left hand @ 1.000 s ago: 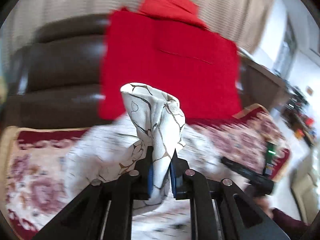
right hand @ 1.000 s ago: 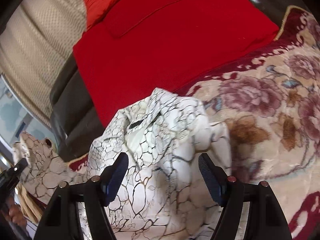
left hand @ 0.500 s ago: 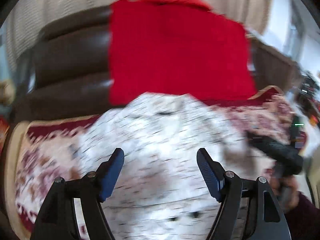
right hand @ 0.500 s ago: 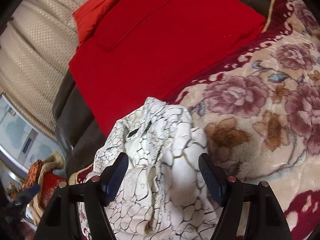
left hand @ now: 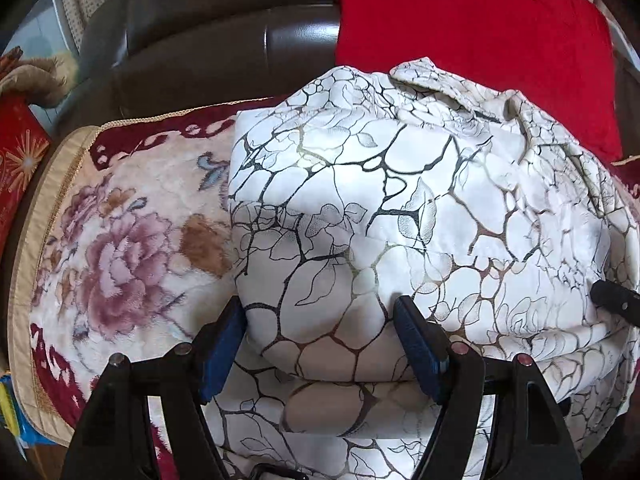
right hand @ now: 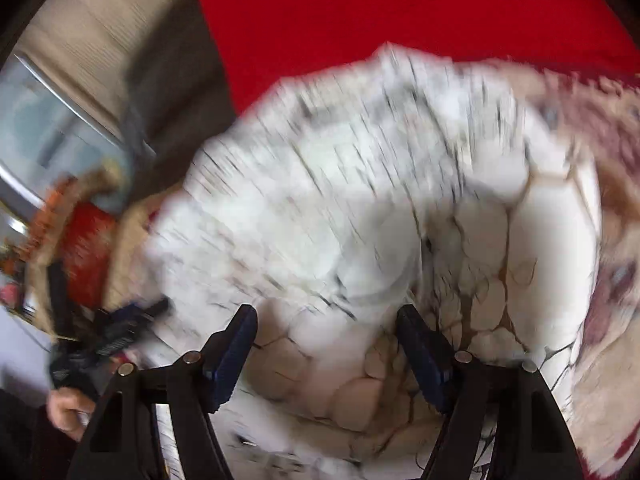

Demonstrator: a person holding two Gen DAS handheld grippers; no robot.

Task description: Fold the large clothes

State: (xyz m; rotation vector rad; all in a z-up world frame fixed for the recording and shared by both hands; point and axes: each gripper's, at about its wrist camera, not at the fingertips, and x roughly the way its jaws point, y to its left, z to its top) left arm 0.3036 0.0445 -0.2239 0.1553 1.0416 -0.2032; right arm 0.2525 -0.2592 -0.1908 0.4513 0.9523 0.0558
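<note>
Floral blanket bears crackle-print garment.

The garment is white with black and gold cracked veining; the blanket cream with mauve roses and maroon border; the cushion plain red.

White crackle-print garment folded, rumpled, on floral blanket.

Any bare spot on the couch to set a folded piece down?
Free: floral blanket left of the white garment, bordered by its beige trim and the dark backrest. Crowded: centre and right, where the garment runs up to the red cushion.
</note>
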